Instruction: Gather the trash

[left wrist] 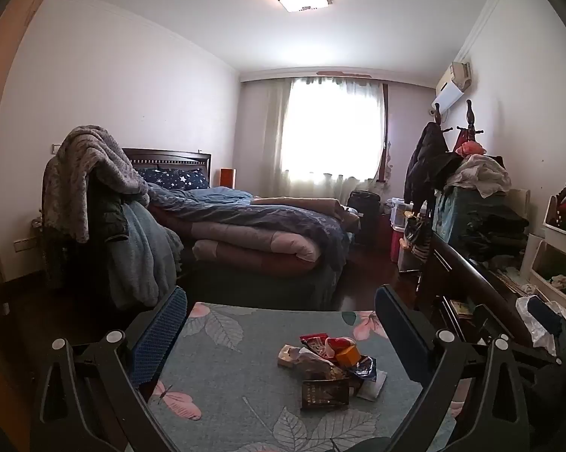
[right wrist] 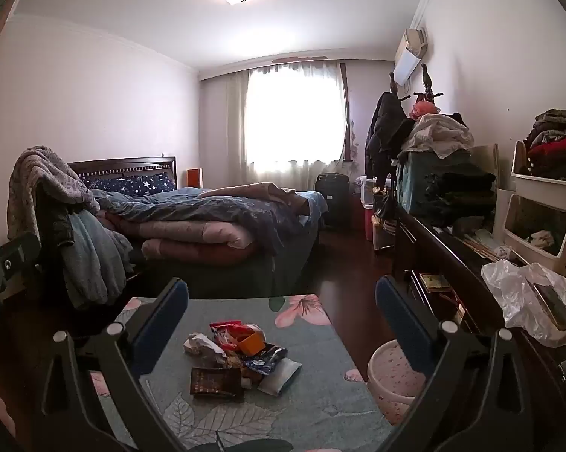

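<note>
Both the left gripper (left wrist: 281, 324) and right gripper (right wrist: 281, 309) are spread wide and hold nothing above the table (right wrist: 313, 406), with the trash pile (right wrist: 237, 358) heaped near its middle. Best take 1 loose wrapper from the edge, then carry it right to the pink bin (right wrist: 392, 380). The bin's inside is hidden, and the overlapping wrappers are hard to separate.

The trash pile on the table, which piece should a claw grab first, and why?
Probably the right claw should ease down onto the dark brown wrapper. It lies flat at the near edge of the trash pile, both claws are open and empty, and the speckled bin stands just right of the table.
</note>
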A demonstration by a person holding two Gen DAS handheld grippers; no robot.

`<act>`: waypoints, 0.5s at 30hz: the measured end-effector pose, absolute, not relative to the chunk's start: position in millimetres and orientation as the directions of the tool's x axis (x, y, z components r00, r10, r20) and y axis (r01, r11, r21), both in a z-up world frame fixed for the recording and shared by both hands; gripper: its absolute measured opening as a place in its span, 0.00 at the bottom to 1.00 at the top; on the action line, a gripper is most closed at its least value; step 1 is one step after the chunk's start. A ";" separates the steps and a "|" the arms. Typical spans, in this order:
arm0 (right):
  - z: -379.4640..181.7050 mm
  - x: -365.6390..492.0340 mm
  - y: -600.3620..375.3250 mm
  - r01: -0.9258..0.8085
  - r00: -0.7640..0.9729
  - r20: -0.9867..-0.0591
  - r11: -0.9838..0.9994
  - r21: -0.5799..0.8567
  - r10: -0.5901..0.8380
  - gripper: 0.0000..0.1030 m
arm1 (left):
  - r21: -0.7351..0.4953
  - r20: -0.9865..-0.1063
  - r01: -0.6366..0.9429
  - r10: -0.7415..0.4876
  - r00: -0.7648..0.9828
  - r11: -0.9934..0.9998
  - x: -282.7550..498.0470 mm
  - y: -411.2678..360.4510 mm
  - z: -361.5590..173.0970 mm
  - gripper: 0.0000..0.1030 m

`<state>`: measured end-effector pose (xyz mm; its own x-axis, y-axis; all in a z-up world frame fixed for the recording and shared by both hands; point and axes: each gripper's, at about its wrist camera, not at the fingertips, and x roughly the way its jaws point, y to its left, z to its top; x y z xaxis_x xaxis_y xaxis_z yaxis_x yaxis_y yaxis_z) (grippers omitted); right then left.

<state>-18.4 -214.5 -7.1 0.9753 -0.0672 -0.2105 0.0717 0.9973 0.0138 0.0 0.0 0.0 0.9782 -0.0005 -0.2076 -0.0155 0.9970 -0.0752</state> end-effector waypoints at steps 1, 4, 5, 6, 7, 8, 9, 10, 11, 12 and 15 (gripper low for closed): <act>-7.3 -18.3 -214.1 0.076 0.975 -0.210 0.997 0.010 -0.072 0.97 | -0.075 -0.209 -0.016 0.000 0.978 0.997 0.1 0.0 0.0 0.97; -8.1 -16.6 -213.7 0.081 0.974 -0.212 0.997 0.008 -0.077 0.97 | -0.077 -0.206 -0.015 -0.001 0.978 0.997 -0.5 0.3 0.4 0.97; -4.5 -17.5 -211.8 0.082 0.975 -0.210 0.997 0.008 -0.079 0.97 | -0.075 -0.209 -0.016 -0.001 0.978 0.997 -0.1 0.1 0.2 0.97; -2.9 -17.1 -212.1 0.083 0.975 -0.209 0.997 0.009 -0.079 0.97 | -0.074 -0.211 -0.016 0.000 0.978 0.997 0.1 0.1 0.2 0.97; -1.8 -17.3 -214.0 0.082 0.975 -0.206 0.997 0.012 -0.078 0.97 | -0.076 -0.212 -0.017 0.001 0.977 0.997 0.1 0.3 0.2 0.97; -2.5 -17.2 -215.4 0.081 0.977 -0.200 0.997 0.014 -0.077 0.97 | -0.078 -0.211 -0.018 0.001 0.978 0.997 0.0 0.5 0.2 0.97; -2.2 -19.6 -215.8 0.082 0.980 -0.184 0.996 0.022 -0.077 0.97 | -0.079 -0.210 -0.019 0.002 0.978 0.997 -0.3 0.6 0.2 0.97; -3.2 -20.0 -217.0 0.083 0.981 -0.179 0.996 0.022 -0.078 0.97 | -0.078 -0.209 -0.018 0.001 0.978 0.997 -0.5 0.5 0.3 0.97; -3.0 -22.9 -219.1 0.083 0.982 -0.172 0.996 0.022 -0.078 0.97 | -0.080 -0.209 -0.019 0.002 0.978 0.997 -0.6 1.0 0.3 0.97; -2.4 -23.0 -219.6 0.084 0.982 -0.170 0.996 0.022 -0.079 0.97 | -0.082 -0.209 -0.020 0.003 0.978 0.996 -0.7 1.3 0.5 0.97; -3.0 -25.9 -216.6 0.086 0.983 -0.165 0.996 0.021 -0.081 0.97 | -0.083 -0.210 -0.019 0.002 0.978 0.996 -2.2 5.3 1.2 0.97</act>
<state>-25.9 -216.6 -3.0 0.9830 -0.0815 -0.1646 0.0861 0.9961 0.0211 -2.2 5.3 1.2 0.9778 0.0016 -0.2096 -0.0195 0.9964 -0.0830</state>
